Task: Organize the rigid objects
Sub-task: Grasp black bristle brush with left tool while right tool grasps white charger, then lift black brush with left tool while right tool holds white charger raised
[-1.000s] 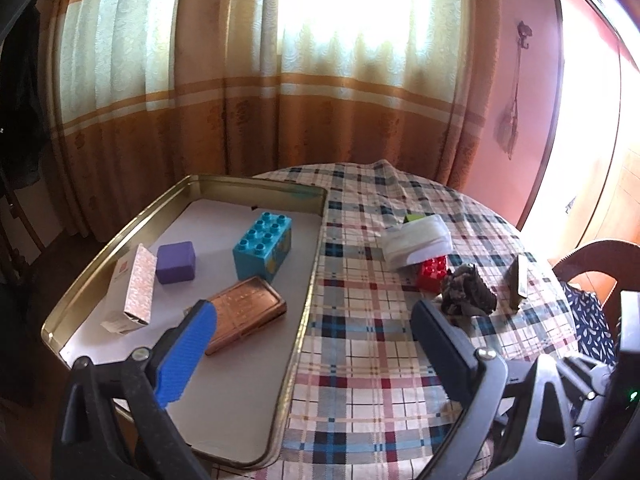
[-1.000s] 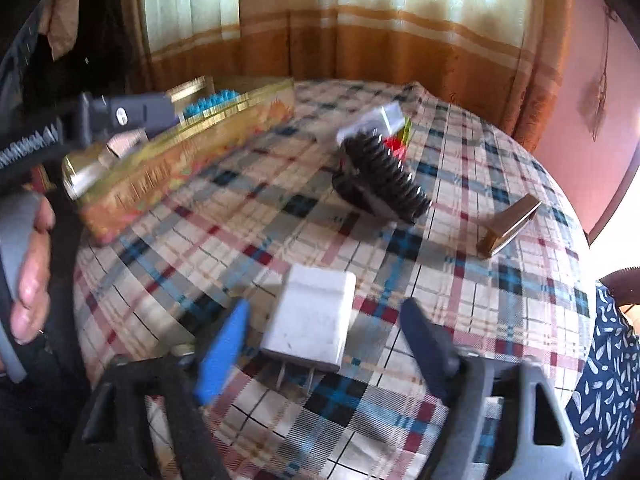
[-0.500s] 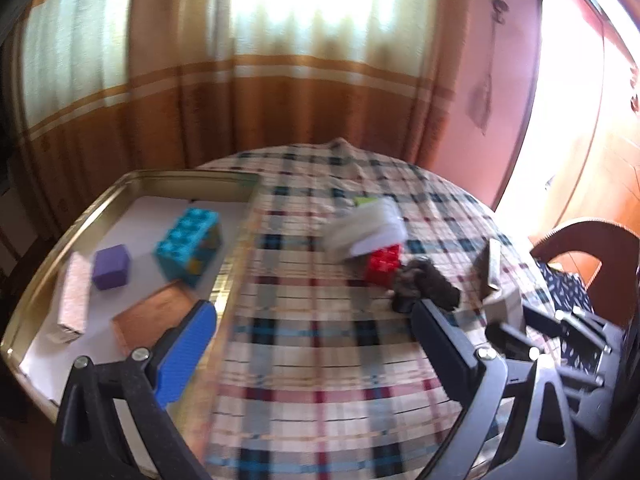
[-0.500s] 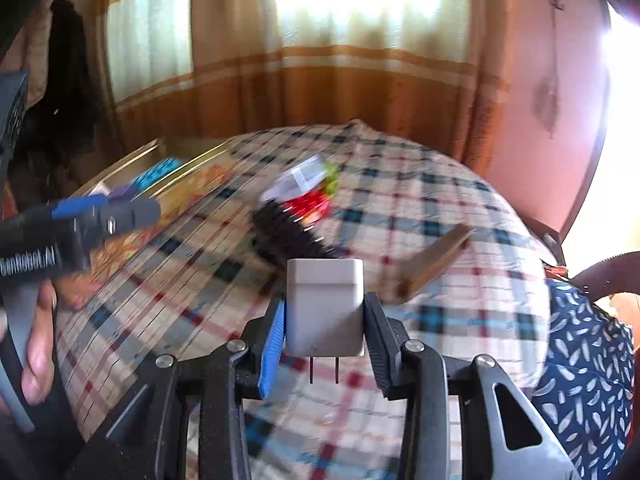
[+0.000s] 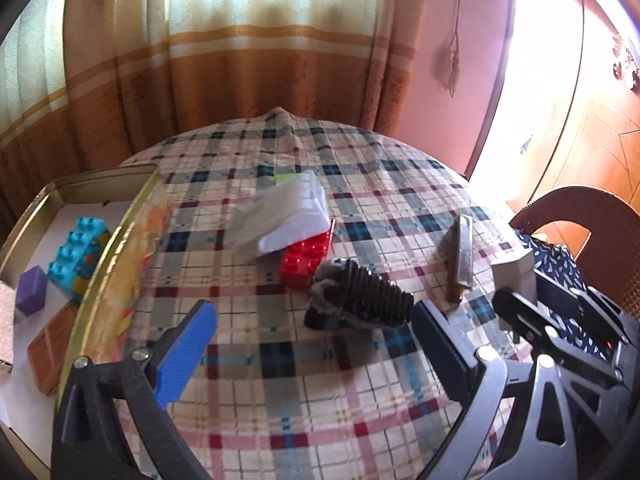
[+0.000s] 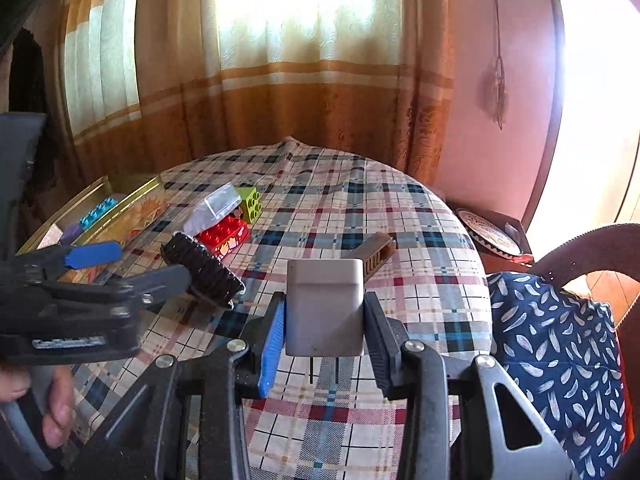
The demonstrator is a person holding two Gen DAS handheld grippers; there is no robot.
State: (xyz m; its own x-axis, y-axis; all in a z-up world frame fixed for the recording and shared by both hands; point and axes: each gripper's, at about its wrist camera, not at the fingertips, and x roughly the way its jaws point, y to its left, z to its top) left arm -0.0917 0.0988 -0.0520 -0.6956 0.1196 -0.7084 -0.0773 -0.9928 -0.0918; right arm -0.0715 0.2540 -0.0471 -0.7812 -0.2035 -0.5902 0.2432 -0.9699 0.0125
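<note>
My right gripper [image 6: 324, 320] is shut on a white plug charger [image 6: 324, 308], held above the checked tablecloth with its prongs pointing down. The same charger [image 5: 516, 276] shows at the right edge of the left wrist view. My left gripper [image 5: 316, 344] is open with nothing between its fingers, just short of a black ribbed object [image 5: 360, 300]. Beyond that lie a red brick [image 5: 306, 258] and a clear plastic box [image 5: 284, 216]. To the right is a harmonica [image 5: 460, 260]. A green brick [image 6: 250, 200] sits behind the clear box.
A gold tray [image 5: 120, 240] at the left holds a blue brick [image 5: 76, 252], a purple cube [image 5: 32, 290] and a copper tin [image 5: 50, 348]. A chair with a blue patterned cushion [image 6: 560, 340] stands at the table's right edge. A person's hand [image 6: 56, 412] grips the left handle.
The right gripper closed on the charger and lifted it off the cloth. The left gripper swung right, away from the tray, toward the black ribbed object.
</note>
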